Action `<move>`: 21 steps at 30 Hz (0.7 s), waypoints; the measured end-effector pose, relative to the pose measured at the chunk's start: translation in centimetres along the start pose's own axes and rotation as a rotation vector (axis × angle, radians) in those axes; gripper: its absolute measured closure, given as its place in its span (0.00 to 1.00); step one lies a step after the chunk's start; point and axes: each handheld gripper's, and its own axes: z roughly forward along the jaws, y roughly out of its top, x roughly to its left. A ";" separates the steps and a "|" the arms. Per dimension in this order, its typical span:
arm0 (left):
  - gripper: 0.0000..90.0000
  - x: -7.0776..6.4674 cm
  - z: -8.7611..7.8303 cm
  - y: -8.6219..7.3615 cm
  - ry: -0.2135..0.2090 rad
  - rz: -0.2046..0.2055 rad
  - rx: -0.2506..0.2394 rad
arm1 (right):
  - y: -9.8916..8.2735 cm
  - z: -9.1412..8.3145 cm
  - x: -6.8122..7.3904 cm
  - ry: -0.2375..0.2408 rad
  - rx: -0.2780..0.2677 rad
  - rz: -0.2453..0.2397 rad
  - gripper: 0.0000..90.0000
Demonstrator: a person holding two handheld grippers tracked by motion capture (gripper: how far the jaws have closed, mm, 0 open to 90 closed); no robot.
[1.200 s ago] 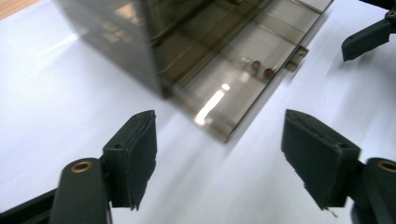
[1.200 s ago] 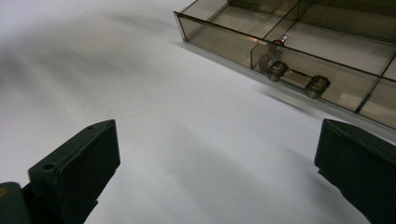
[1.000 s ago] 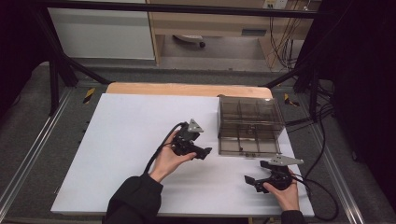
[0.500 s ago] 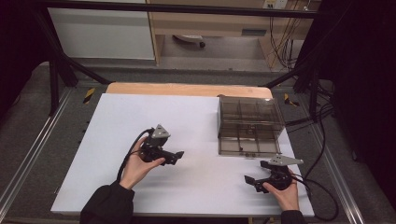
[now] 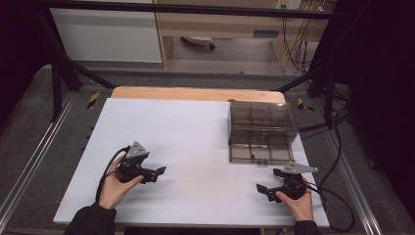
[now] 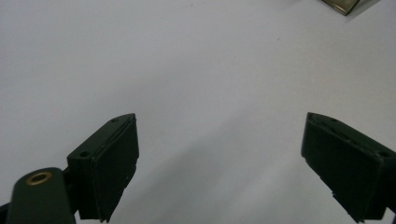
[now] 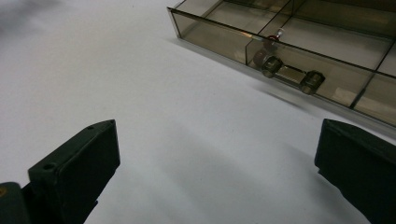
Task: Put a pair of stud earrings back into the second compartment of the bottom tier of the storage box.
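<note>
- Writing: none legible on the compartment box (image 5: pixel 263 131), on either gripper, or on the counter (image 5: pixel 186 127); yellow-and-black striped markers (image 5: pixel 93 99) seen on the floor off the counter's far corners, bearing no text.
- Left gripper (image 5: pixel 155 172) held low over the white counter, toward its near left, well apart from the box; fingers (image 6: pixel 109 161) spread wide with bare white surface between them, having just been opening.
- Right gripper (image 5: pixel 266 189) held at the near right of the counter, just in front of the box's near wall; fingers (image 7: pixel 77 168) likewise wide apart, gripping nothing.
- Box: smoky, see-through plastic, divided into compartments, standing on the right half of the counter toward the far edge.
- From the high view: whole layout, both hands (image 5: pixel 115 188) and dark sleeves coming in at the bottom, grey three-cornered plates on the grippers, trailing cables, wooden strip along the counter's far edge.
- From the right gripper view, not legible from above: close look through the box's front wall at small metal pieces (image 7: pixel 268 65) like nuts or bolts, with a touch of red beside them; exact kind too blurred to tell.
- From the left gripper view: plain counter, with just a corner of the box (image 6: pixel 343 4) at the top right edge.
</note>
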 end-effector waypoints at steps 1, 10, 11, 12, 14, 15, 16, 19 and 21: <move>0.12 0.2 -0.3 -0.3 0.006 0.003 0.000 | 0.0 0.0 0.0 -0.001 0.001 0.000 0.01; 0.12 1.7 -2.0 -3.0 0.035 -0.009 0.001 | 0.0 0.0 -0.1 -0.006 0.002 -0.002 0.01; 0.12 1.8 -2.2 -3.3 0.036 -0.009 0.002 | 0.0 0.0 -0.1 -0.006 0.002 -0.001 0.01; 0.12 1.9 -2.3 -3.6 0.036 -0.008 0.002 | 0.0 0.0 -0.1 -0.007 0.003 -0.004 0.01; 0.12 2.1 -2.7 -4.2 0.041 -0.012 0.001 | 0.0 0.0 -0.1 -0.006 0.002 -0.002 0.01; 0.12 2.2 -2.9 -4.6 0.046 -0.013 -0.004 | 0.0 -0.1 -0.1 -0.007 0.002 -0.003 0.01; 0.12 2.3 -3.1 -4.8 0.049 -0.009 -0.007 | 0.0 -0.1 -0.1 -0.007 0.004 0.000 0.01; 0.12 2.7 -3.4 -5.5 0.060 -0.017 0.001 | 0.0 -0.1 -0.1 -0.010 0.003 -0.004 0.01; 0.12 2.9 -3.5 -5.9 0.066 -0.023 0.010 | 0.0 -0.1 -0.1 -0.009 0.006 -0.004 0.01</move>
